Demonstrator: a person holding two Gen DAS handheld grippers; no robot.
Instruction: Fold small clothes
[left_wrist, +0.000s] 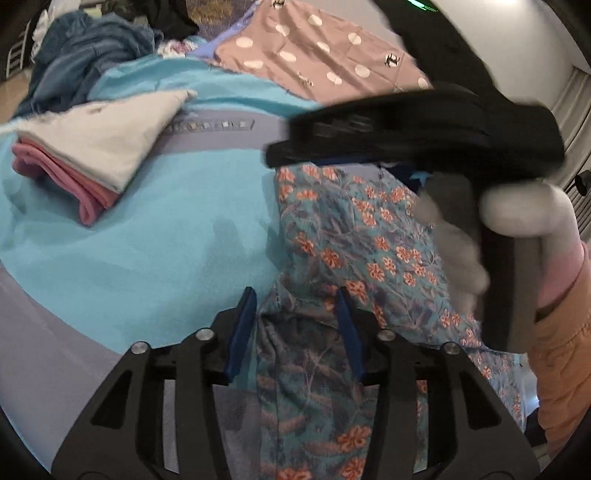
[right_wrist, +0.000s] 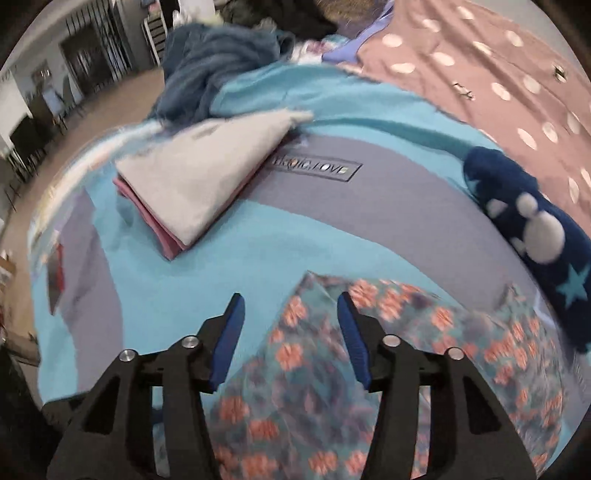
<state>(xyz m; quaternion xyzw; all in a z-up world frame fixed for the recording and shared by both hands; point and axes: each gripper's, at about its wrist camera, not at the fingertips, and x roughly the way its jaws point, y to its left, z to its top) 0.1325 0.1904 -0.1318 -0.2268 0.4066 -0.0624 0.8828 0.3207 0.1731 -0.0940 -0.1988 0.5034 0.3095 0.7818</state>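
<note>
A teal garment with orange flowers (left_wrist: 369, 240) lies on the turquoise and grey bedcover (left_wrist: 166, 240). My left gripper (left_wrist: 295, 325) is shut on a bunched fold at the garment's near end, and the cloth fills the gap between its blue pads. The blurred black body of my right gripper (left_wrist: 406, 125) hangs above the garment's far part, held by a white-gloved hand (left_wrist: 517, 214). In the right wrist view my right gripper (right_wrist: 291, 325) is open above a corner of the floral garment (right_wrist: 332, 369), with nothing pinched.
A folded stack, white over pink (right_wrist: 199, 184), sits at the left on the bedcover (right_wrist: 258, 258). A navy piece with stars (right_wrist: 535, 229) lies at the right. A mauve dotted cloth (right_wrist: 480, 74) and a crumpled blue garment (right_wrist: 214, 62) lie behind. An orange sleeve (left_wrist: 561, 350) is at the right.
</note>
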